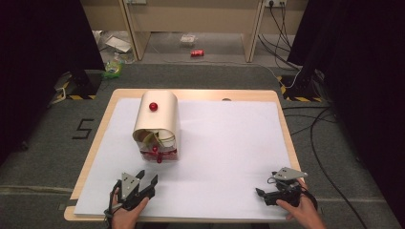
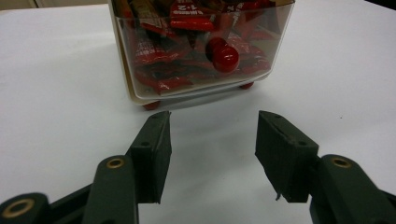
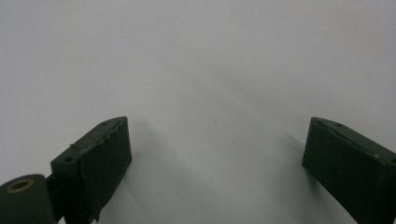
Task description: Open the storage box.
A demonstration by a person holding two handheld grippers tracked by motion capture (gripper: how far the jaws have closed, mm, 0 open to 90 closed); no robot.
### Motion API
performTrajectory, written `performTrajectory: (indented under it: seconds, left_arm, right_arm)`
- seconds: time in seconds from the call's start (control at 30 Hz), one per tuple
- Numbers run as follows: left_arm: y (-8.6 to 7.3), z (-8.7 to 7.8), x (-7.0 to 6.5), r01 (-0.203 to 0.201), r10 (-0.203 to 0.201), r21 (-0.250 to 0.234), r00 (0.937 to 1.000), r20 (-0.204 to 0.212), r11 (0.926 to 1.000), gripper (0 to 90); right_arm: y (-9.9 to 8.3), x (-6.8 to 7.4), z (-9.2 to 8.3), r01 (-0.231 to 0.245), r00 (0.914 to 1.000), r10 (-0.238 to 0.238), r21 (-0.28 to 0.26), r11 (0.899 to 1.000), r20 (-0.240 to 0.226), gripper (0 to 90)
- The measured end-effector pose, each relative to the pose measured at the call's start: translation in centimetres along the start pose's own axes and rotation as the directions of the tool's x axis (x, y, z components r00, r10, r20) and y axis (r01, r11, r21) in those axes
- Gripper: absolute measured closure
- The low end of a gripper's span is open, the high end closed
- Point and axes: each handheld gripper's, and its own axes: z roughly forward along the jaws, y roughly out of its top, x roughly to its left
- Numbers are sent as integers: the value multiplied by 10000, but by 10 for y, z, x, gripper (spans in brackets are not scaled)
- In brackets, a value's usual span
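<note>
A cream box [image 1: 156,125] with a rounded roll-top lid stands on the left part of the white sheet [image 1: 229,143]. A red knob [image 1: 153,106] sits on its lid. Its clear front [image 2: 201,51] shows several red packets inside and carries a second red knob [image 2: 223,54]. My left gripper [image 1: 147,176] rests near the table's front edge, just short of the box and pointing at it. Its jaws [image 2: 212,128] stand open with only bare sheet between them. My right gripper [image 1: 263,184] lies at the front right, pointing left. It is wide open [image 3: 215,140] over bare sheet.
The sheet covers a wooden table [image 1: 90,157] on grey carpet. A red can [image 1: 197,53] and litter lie on the floor beyond it, under a wooden bench. Cables [image 1: 315,124] run along the right side. Dark curtains hang at both sides.
</note>
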Motion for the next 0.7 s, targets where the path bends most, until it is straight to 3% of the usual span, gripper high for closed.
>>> performTrajectory:
  seconds: [0.7]
  left_arm:
    - [9,7,-11,-175,172,-283,9998,-98,9994,507]
  right_arm:
    - [0,0,0,6,10000,-6,5,10000,-3,82]
